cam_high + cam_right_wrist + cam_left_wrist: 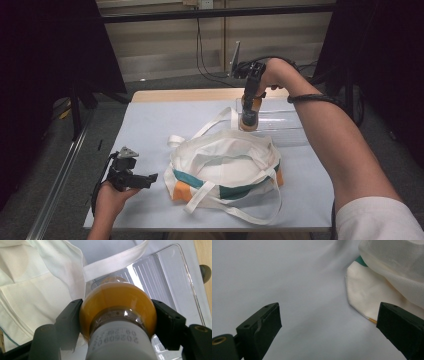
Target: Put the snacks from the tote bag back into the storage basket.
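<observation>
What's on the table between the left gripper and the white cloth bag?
Nothing: bare pale tabletop separates the left gripper from the white cloth bag, as the left gripper view shows.

The bottle (117,315) runs off the right gripper view's bottom edge; its printed cap digits blur.

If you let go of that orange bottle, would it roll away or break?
The bottle looks round and smooth, so laid on its side it would probably roll. The right gripper is shut on its bulging body, which may be slippery. It seems full of orange liquid, so likely heavy for its size; whether it would break, I cannot tell.
</observation>
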{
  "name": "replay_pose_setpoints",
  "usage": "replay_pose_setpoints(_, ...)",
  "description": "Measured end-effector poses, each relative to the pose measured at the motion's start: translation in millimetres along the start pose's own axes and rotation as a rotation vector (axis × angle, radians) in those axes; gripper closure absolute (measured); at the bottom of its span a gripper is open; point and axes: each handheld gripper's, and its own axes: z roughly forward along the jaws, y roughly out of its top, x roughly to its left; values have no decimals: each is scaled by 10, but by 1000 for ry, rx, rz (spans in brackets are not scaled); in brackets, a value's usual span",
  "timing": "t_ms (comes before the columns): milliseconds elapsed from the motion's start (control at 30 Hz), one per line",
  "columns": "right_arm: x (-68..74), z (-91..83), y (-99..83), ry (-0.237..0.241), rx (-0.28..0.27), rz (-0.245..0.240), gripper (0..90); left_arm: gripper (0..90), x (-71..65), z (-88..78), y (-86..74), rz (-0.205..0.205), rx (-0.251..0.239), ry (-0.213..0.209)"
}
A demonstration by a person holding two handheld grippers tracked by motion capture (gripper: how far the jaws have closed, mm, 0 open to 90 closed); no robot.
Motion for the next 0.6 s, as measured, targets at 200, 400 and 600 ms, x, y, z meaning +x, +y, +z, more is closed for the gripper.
replay_pose_setpoints(200,0,27,8,-4,11,-11,306,55,3,-3,0,0,-1,2)
replay_pose_setpoints(400,1,59,10,-2,9,-9,306,55,-1,2,-5,-6,-14,3)
replay_pose_setpoints(600,-2,73,13,-5,16,-26,306,55,8,-7,-8,-3,-8,9)
